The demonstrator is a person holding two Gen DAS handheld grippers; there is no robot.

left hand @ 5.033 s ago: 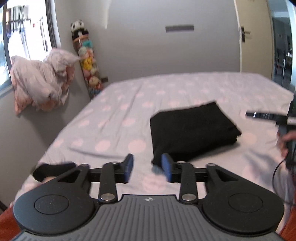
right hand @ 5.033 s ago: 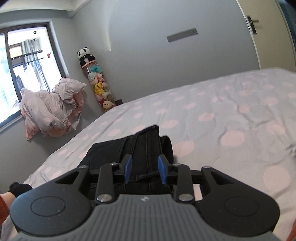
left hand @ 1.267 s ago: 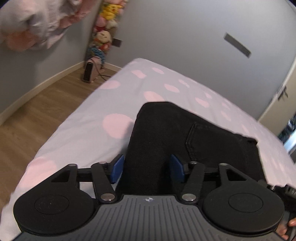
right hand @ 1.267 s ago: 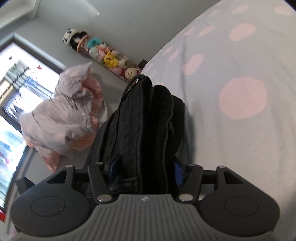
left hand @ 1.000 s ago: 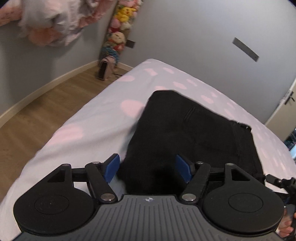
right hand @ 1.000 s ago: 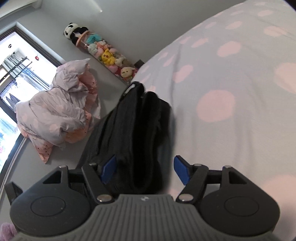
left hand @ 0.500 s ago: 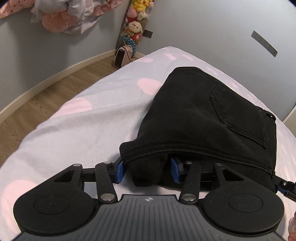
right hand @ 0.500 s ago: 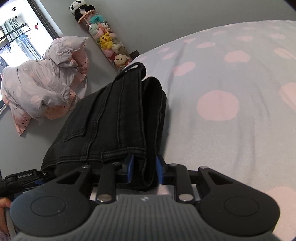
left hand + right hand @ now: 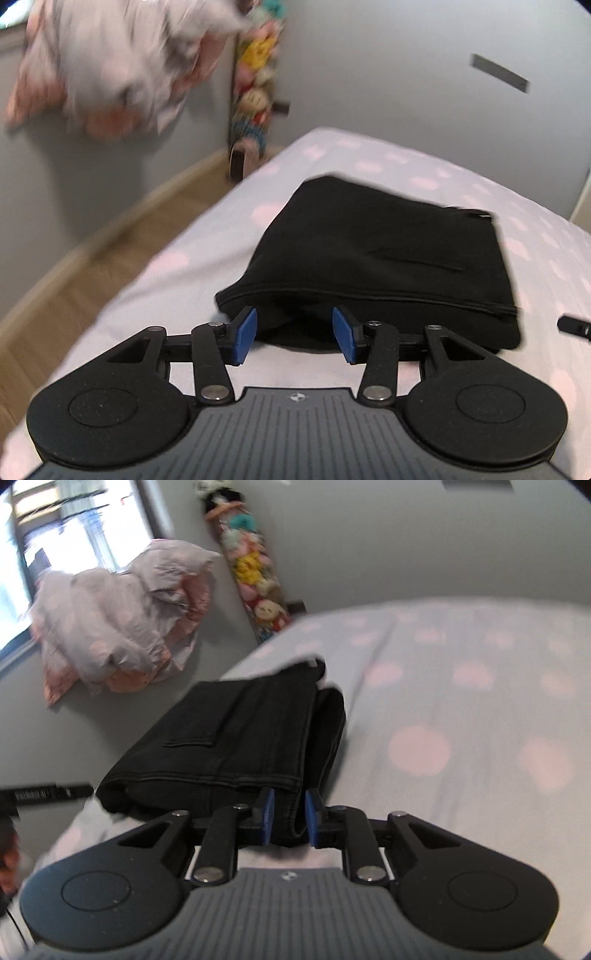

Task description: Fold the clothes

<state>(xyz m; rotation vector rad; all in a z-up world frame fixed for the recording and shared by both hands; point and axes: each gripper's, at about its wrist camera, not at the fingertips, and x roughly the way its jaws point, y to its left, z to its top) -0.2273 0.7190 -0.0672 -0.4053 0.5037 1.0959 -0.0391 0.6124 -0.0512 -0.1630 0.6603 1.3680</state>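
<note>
A pair of black jeans (image 9: 384, 258), folded into a thick rectangle, lies on the spotted bedsheet (image 9: 177, 266) near the bed's corner. My left gripper (image 9: 293, 338) is open, its blue pads just short of the jeans' near edge, touching nothing. In the right wrist view the jeans (image 9: 243, 738) show a back pocket and the stacked folds. My right gripper (image 9: 288, 814) is shut on the near edge of the jeans. The tip of the right gripper shows in the left wrist view (image 9: 574, 326).
A crumpled pink and white duvet (image 9: 118, 620) hangs by the window at the left wall. A column of plush toys (image 9: 251, 561) stands in the room's corner. Wooden floor (image 9: 74, 280) lies beside the bed's left edge. A small heater (image 9: 238, 162) sits on the floor.
My left gripper has opened and let go of the jeans' edge, drawing back a little. My right gripper stays shut on the jeans. Both views are blurred by motion.
</note>
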